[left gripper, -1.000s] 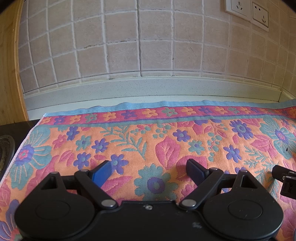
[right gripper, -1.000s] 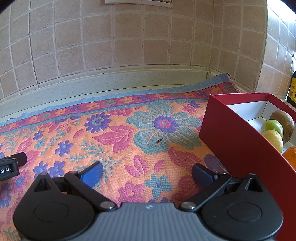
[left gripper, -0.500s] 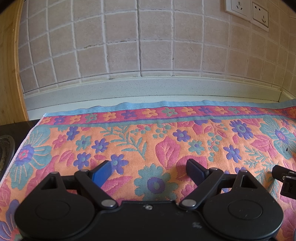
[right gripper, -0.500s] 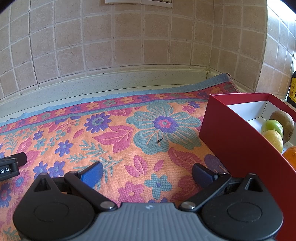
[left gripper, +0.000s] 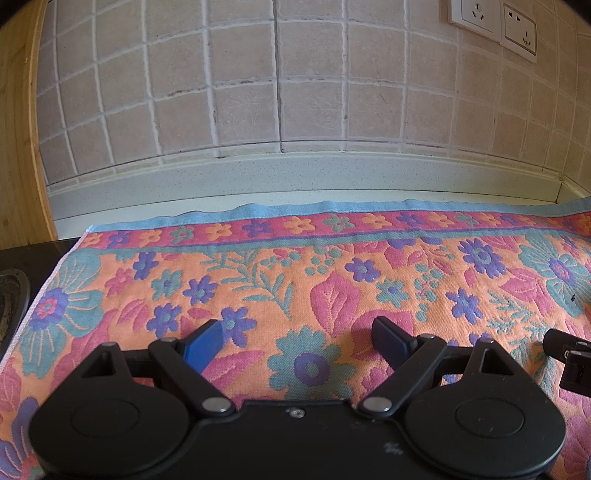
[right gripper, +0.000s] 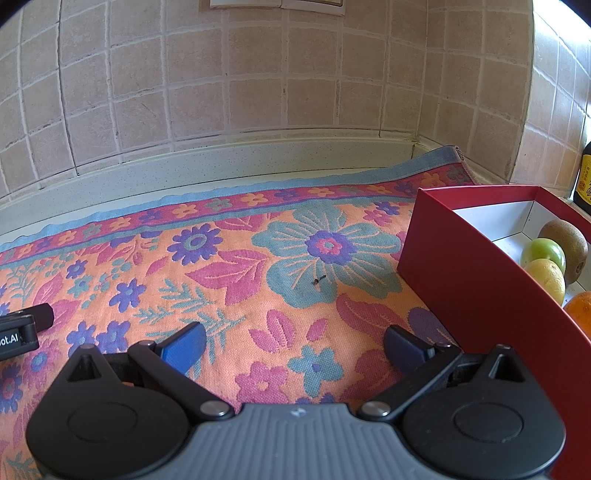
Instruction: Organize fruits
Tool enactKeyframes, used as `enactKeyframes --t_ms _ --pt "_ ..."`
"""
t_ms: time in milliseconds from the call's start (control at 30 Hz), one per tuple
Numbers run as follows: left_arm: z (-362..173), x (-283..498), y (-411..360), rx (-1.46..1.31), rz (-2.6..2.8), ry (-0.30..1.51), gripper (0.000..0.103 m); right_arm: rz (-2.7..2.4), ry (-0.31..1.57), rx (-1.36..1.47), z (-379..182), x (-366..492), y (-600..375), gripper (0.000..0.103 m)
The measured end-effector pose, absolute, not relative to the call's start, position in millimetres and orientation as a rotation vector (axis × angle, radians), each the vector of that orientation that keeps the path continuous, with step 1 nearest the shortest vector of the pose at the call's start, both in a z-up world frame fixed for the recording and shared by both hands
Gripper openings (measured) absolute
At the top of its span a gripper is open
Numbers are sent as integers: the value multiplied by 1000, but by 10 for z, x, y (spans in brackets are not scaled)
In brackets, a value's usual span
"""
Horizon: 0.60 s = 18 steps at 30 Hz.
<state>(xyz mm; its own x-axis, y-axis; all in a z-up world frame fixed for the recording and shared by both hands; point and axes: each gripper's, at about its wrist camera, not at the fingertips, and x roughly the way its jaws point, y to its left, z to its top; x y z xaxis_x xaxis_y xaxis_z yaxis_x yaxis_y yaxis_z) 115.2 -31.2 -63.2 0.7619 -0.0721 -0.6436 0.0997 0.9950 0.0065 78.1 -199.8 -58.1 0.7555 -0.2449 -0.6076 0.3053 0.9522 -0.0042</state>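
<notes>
In the right wrist view a red box (right gripper: 469,273) with white dividers stands on the floral cloth at the right. It holds a kiwi (right gripper: 565,243), a green apple (right gripper: 545,253), a yellow lemon (right gripper: 546,280) and an orange (right gripper: 580,312). My right gripper (right gripper: 293,345) is open and empty, low over the cloth, left of the box. My left gripper (left gripper: 299,339) is open and empty over the cloth further left. No fruit shows in the left wrist view.
The floral cloth (left gripper: 295,266) covers the counter up to a tiled wall. A dark stove edge (left gripper: 14,295) lies at the left. A dark bottle (right gripper: 583,177) stands behind the box. A small black speck (right gripper: 317,280) lies on the cloth. Wall sockets (left gripper: 491,22) sit above.
</notes>
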Motion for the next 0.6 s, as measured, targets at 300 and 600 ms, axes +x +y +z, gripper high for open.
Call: enactKeyframes --t_ms 300,600 --pt "-632 1150 -312 41 -93 698 103 -300 648 97 -581 781 -1998 103" --pt "-633 1162 -319 33 -83 700 103 -300 648 97 -581 781 -1998 103"
